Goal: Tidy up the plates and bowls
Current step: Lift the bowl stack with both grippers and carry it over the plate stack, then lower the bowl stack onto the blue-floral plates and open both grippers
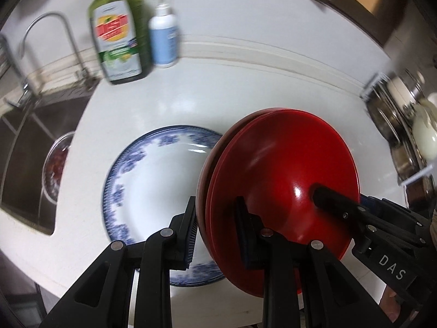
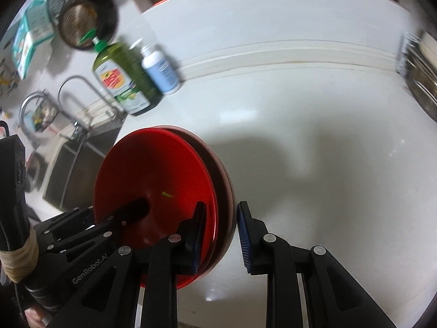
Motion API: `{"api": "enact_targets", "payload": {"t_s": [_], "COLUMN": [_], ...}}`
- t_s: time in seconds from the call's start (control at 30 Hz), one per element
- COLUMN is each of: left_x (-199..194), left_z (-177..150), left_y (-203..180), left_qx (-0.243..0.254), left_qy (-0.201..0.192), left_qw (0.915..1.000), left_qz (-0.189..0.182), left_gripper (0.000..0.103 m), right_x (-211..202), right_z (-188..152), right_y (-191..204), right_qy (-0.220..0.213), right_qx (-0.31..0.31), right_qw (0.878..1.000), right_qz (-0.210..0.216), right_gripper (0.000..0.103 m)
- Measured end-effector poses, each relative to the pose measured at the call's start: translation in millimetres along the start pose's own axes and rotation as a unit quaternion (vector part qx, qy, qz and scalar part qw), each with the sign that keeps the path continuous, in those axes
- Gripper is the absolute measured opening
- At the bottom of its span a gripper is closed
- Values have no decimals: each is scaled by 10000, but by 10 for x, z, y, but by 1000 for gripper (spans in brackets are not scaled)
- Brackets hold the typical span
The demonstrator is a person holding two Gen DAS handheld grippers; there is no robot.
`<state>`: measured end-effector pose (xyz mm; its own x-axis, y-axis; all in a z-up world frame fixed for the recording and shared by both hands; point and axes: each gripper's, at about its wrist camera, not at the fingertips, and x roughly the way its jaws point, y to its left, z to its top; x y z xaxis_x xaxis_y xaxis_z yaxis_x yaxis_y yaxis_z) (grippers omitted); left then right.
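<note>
A stack of red plates (image 1: 281,169), with two rims showing, hangs tilted above the white counter, gripped from both sides. In the left wrist view my left gripper (image 1: 217,229) is shut on the stack's near rim, one pad inside and one outside. From the right, a finger (image 1: 333,202) of my right gripper lies on the top plate's inner face. In the right wrist view my right gripper (image 2: 221,232) is shut on the red plates (image 2: 155,180) at their rim, and the left gripper's finger (image 2: 133,210) reaches in from the left. A blue-and-white patterned plate (image 1: 153,191) lies flat on the counter, partly under the stack.
A steel sink (image 1: 24,164) with a faucet (image 1: 52,27) and a glass bowl (image 1: 54,169) sits at the left. A green detergent bottle (image 1: 120,35) and a white pump bottle (image 1: 164,38) stand by the wall. A dish rack with metal bowls (image 1: 401,125) is at the right.
</note>
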<state>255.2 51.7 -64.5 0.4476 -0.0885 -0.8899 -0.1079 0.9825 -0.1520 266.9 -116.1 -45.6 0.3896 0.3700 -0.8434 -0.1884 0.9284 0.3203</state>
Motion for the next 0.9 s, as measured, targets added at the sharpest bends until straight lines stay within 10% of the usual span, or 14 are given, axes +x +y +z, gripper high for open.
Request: {"api": "enact_targets", "payload": {"t_s": [0.9], "left_x": [395], "left_z": [-22], "left_y": [803], "left_qx": [-979], "left_qy": [465], "left_qw": [9935], "left_qz": [334], "left_gripper": [26], "right_x": [833], "right_z": [176], "right_y": [733], "right_qy": [969], "right_qx": [-757], "right_qw": [9917], "right_qz": [368], "right_gripper": [25]}}
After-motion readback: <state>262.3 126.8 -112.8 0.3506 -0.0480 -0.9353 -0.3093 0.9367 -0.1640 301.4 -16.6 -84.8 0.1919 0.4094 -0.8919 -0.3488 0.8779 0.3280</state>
